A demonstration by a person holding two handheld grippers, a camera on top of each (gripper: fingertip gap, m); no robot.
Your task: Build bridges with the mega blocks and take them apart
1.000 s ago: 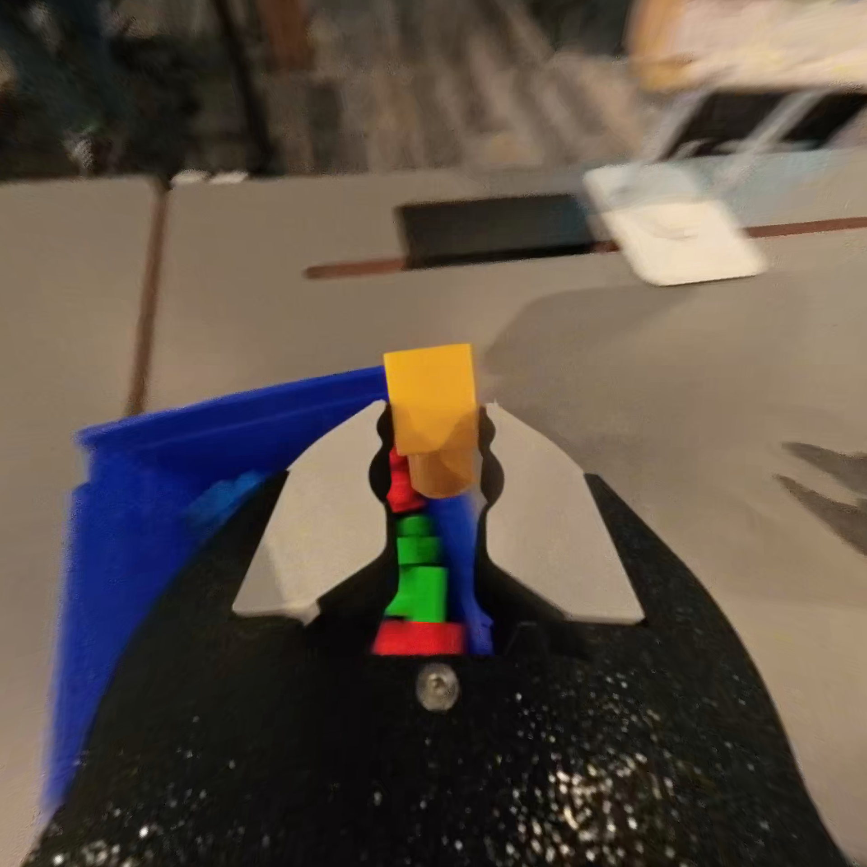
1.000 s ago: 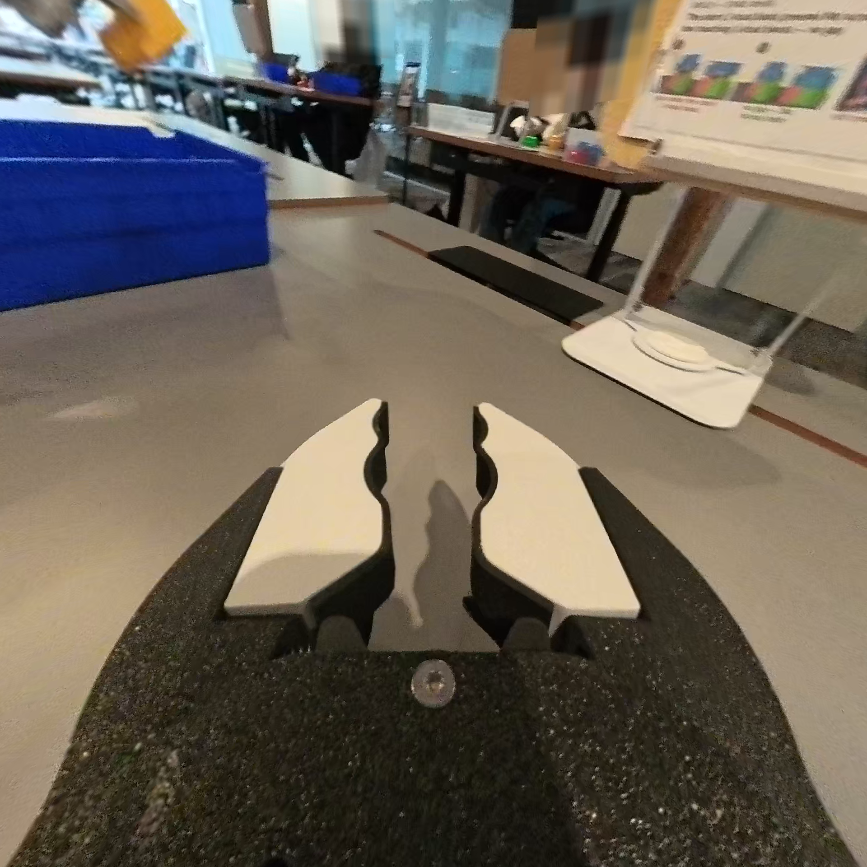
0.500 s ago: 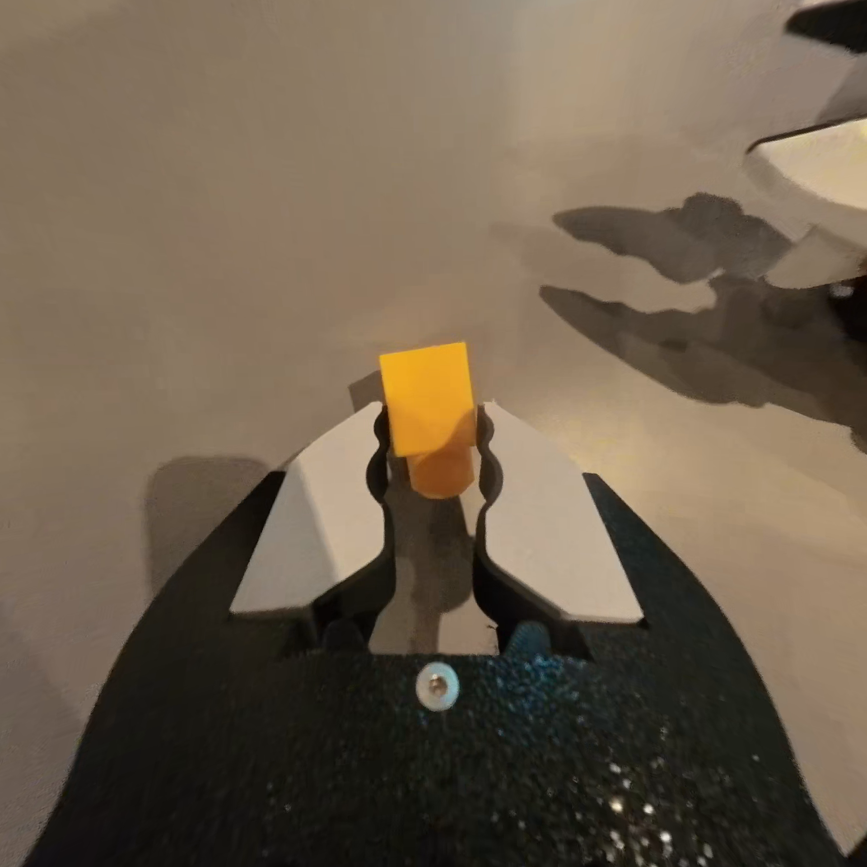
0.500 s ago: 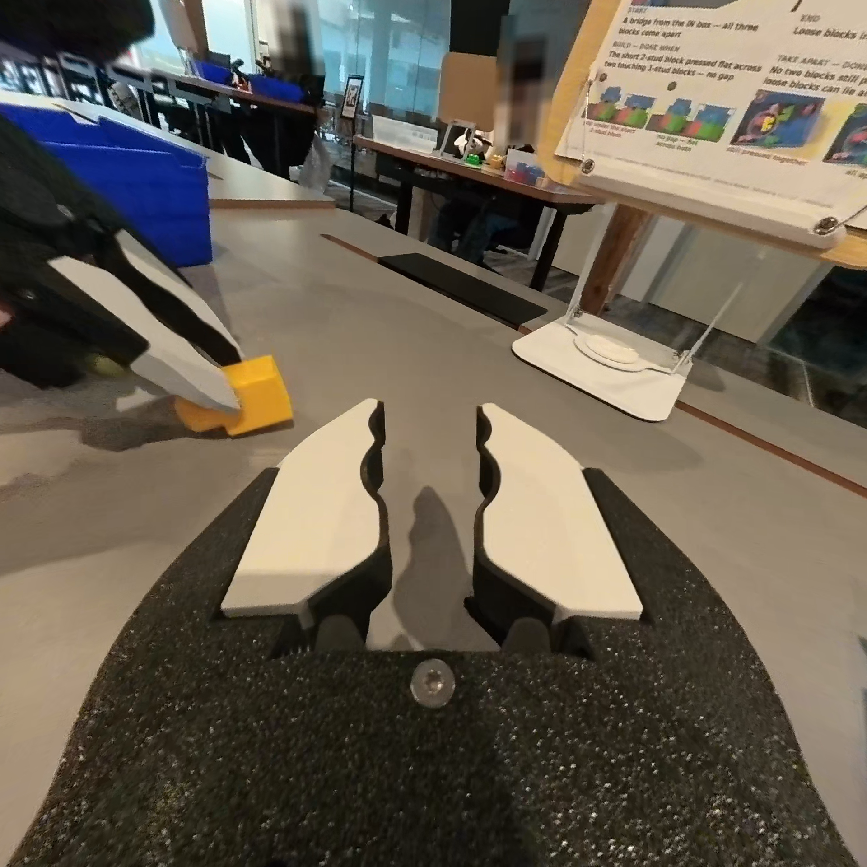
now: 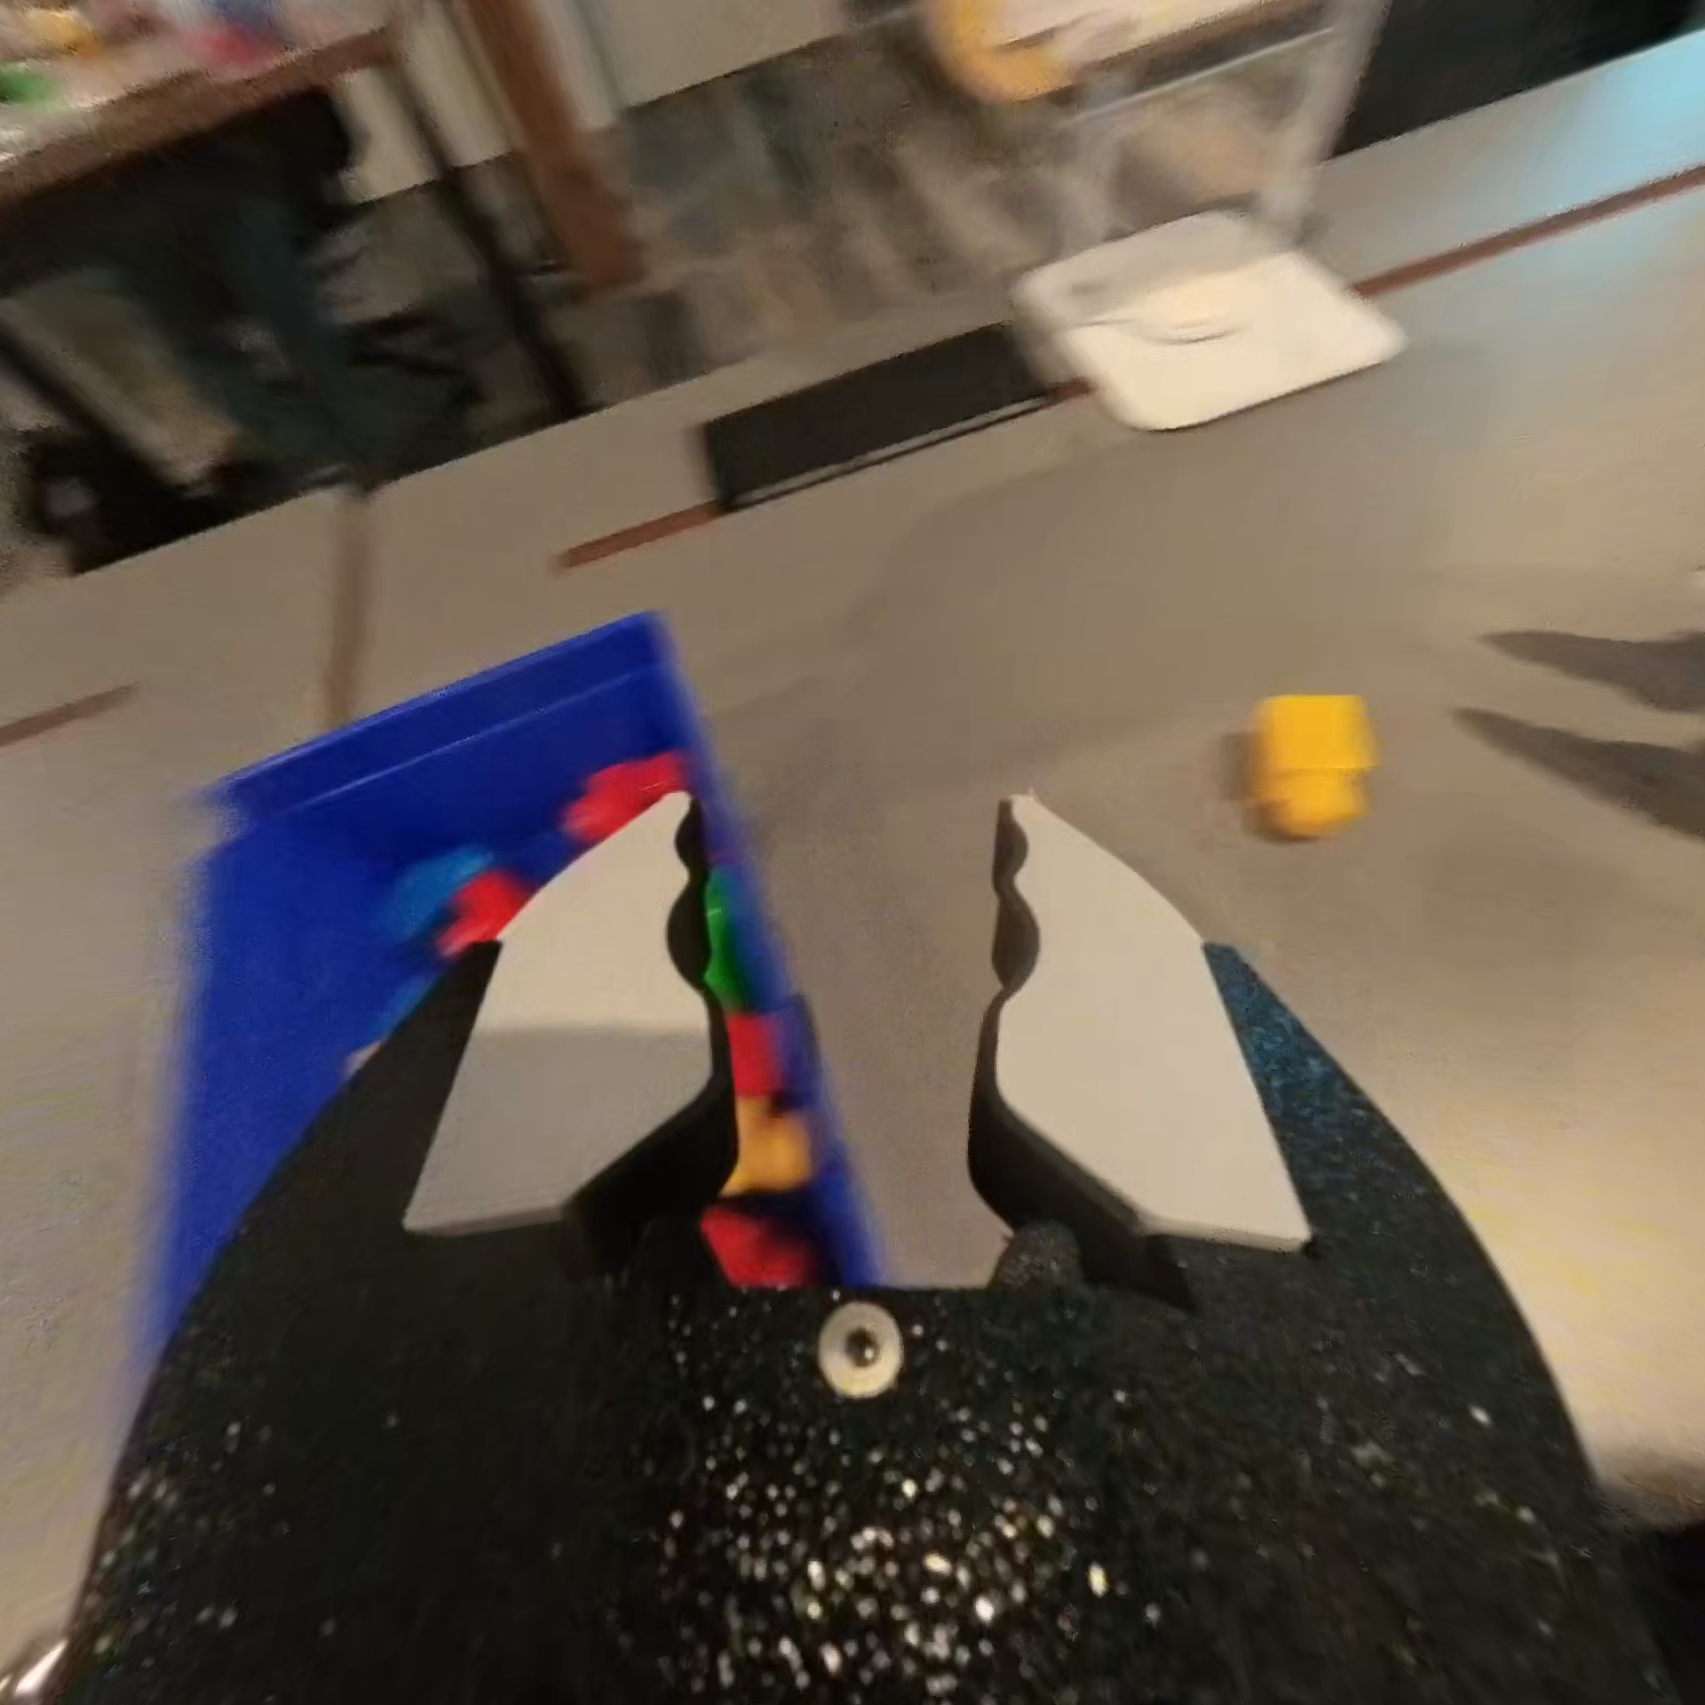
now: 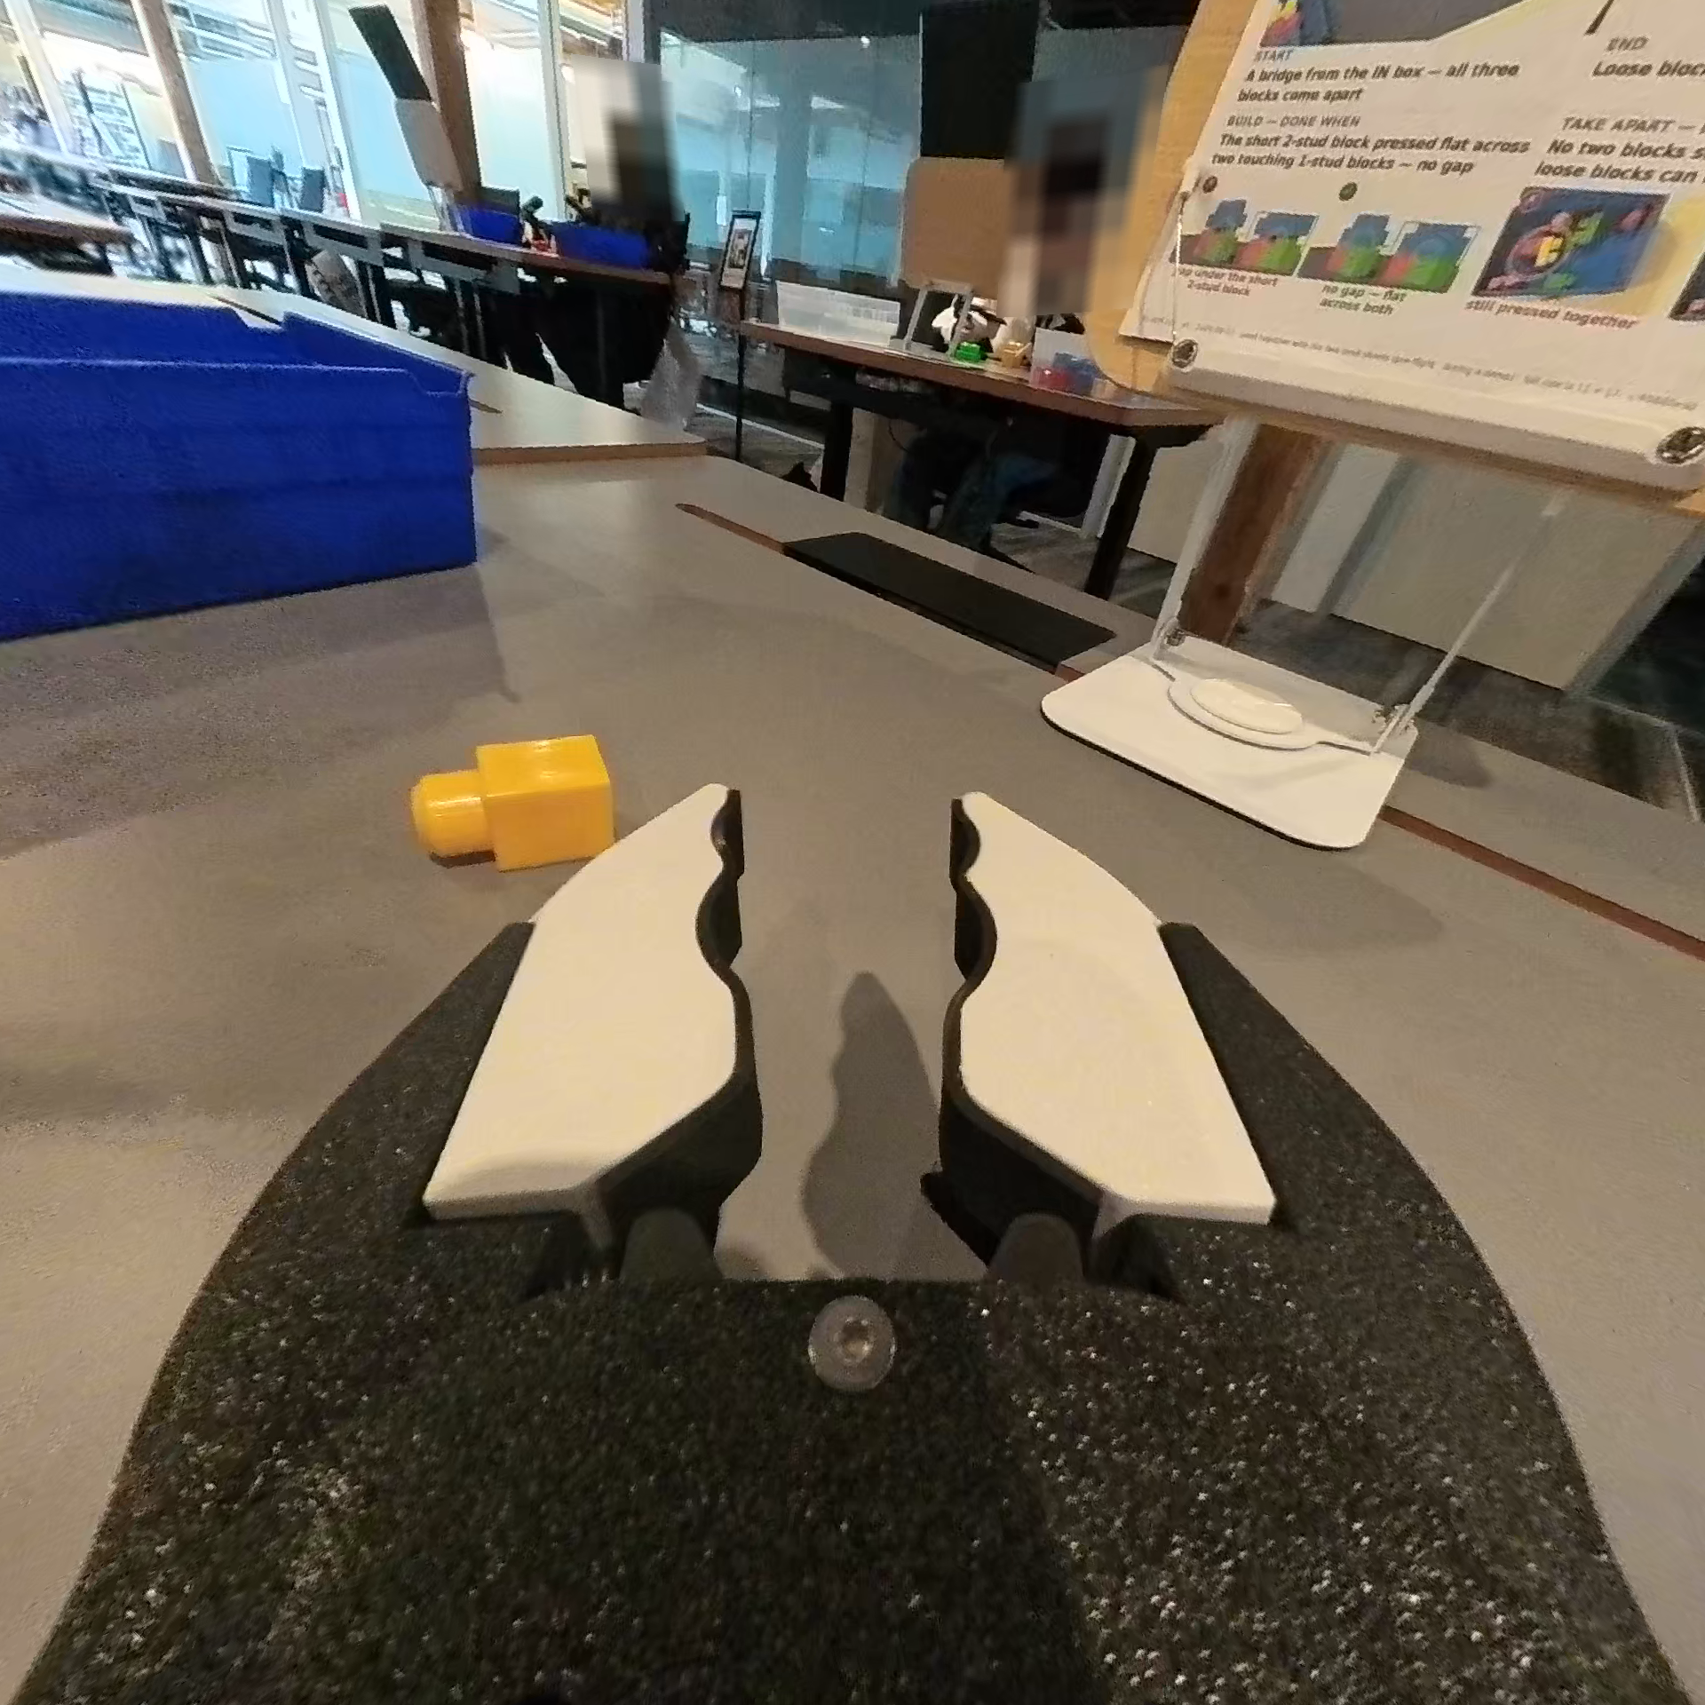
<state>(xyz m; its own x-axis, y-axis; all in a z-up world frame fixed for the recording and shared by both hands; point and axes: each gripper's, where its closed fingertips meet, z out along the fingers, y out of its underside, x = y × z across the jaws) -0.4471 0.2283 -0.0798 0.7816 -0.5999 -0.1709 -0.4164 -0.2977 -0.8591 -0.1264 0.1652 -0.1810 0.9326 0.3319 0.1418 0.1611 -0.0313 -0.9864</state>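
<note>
Lying on its side on the grey tabletop [image 6: 830, 646], the yellow block [image 6: 526, 801] sits just left of the right tool [image 6: 844, 812], whose fingers stand apart and bare. The left tool [image 5: 844, 812] gapes wide, bare too, over the blue bin [image 5: 277, 923] of blocks.

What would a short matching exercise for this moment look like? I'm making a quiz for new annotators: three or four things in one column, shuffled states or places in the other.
Things:
1. yellow block
2. blue bin
3. left gripper
4. white stand base

States or places:
A. holds red, green and blue blocks
B. lies on its side on the grey table
C. stands at the table's far edge
D. open, nothing between the fingers

Pairs: 1-B, 2-A, 3-D, 4-C
</note>
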